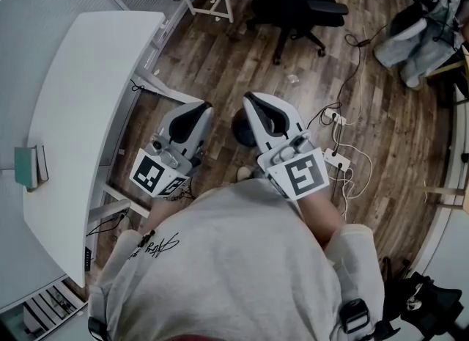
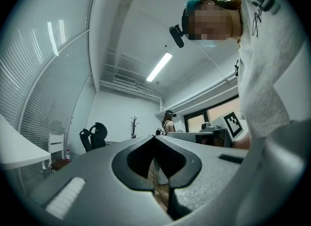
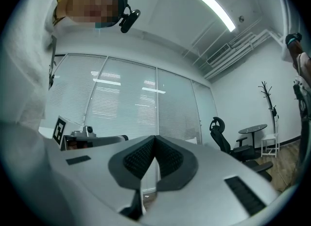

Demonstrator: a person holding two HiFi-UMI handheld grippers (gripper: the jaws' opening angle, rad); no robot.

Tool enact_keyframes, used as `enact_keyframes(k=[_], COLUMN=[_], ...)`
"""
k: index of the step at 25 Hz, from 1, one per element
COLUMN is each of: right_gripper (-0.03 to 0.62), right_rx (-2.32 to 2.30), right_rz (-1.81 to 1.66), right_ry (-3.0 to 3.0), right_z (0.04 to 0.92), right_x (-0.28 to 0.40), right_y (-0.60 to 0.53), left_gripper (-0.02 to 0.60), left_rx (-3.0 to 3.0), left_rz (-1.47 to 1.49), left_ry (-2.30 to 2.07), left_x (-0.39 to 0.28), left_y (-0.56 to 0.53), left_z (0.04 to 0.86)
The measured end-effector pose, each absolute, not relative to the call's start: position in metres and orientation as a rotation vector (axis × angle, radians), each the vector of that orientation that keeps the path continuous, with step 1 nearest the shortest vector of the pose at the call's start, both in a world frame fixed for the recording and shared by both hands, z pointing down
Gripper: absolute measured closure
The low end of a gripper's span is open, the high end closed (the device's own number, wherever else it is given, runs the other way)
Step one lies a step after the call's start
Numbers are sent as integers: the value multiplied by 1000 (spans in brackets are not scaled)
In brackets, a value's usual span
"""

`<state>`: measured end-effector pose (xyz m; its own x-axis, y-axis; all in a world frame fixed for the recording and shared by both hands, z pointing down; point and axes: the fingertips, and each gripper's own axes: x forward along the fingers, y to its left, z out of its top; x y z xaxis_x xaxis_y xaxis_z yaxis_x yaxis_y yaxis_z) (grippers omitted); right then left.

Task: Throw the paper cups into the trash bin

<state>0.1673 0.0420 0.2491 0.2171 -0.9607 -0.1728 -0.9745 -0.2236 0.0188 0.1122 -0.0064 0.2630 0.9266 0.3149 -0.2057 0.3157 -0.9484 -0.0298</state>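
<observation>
In the head view both grippers are held close in front of my chest, side by side above the wooden floor. The left gripper (image 1: 199, 106) is shut with nothing in it; in the left gripper view its jaws (image 2: 154, 138) meet at the tips and point up across the room. The right gripper (image 1: 251, 97) is also shut and holds nothing; its ribbed pads (image 3: 155, 138) are pressed together. A dark round object (image 1: 242, 130) lies on the floor between the grippers, partly hidden by them. A small pale item (image 1: 292, 79) sits on the floor farther ahead, too small to identify.
A long white table (image 1: 80, 105) runs along the left, with books (image 1: 29, 165) on it. A black office chair (image 1: 293, 2) stands ahead. A power strip with cables (image 1: 335, 118) lies on the floor to the right. A grey bundle (image 1: 421, 31) sits at the far right.
</observation>
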Motion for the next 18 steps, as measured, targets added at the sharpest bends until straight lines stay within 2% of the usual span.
enact_keyframes(k=[18], right_gripper=[585], right_rx=[-2373], right_rz=[198], right_ry=[1881], right_z=[254], right_x=[168], right_y=[42], left_gripper=[578], left_rx=[3085], left_rz=[-319], left_ry=[542], left_x=[114], left_y=[-1], left_z=[264])
